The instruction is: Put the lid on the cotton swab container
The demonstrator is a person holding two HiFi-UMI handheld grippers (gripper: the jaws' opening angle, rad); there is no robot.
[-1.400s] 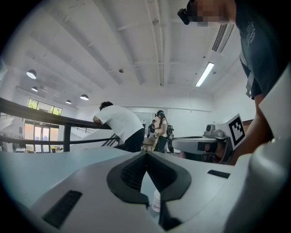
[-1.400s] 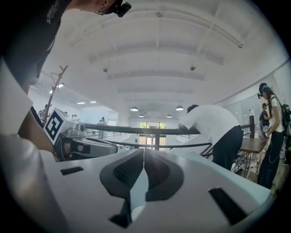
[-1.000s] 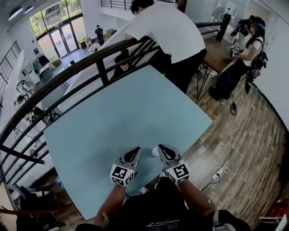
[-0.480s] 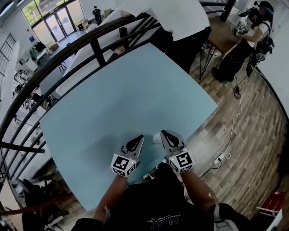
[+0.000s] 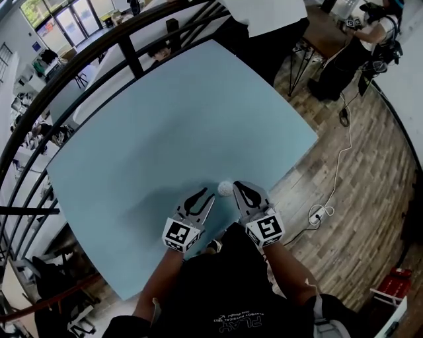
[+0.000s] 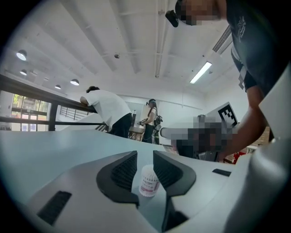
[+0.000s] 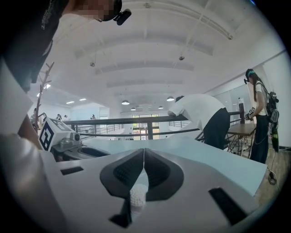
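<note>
A small white cotton swab container (image 5: 225, 189) stands on the light blue table (image 5: 165, 125), just beyond the tips of both grippers. Its pink label shows in the gap of my left gripper (image 6: 144, 153) as the container (image 6: 149, 180). Those jaws have just been opening, and the pads do not press on it. In the head view my left gripper (image 5: 207, 197) points up and to the right at it. My right gripper (image 5: 238, 191) lies to its right, its tips meeting (image 7: 144, 151). Low in that gap, the bumpy white swab heads of the container (image 7: 137, 196) show. I see no lid.
The table's near right edge (image 5: 291, 168) drops to a wooden floor with a white cable (image 5: 337, 165). A black railing (image 5: 125, 53) runs along the far side. One person in a white shirt (image 5: 264, 13) leans there. Another person (image 5: 370, 26) stands at the top right.
Both grippers have sunk toward the table. The left jaws were shut and now stand apart. The white container, half hidden beside the right gripper before, now shows between the two tips.
</note>
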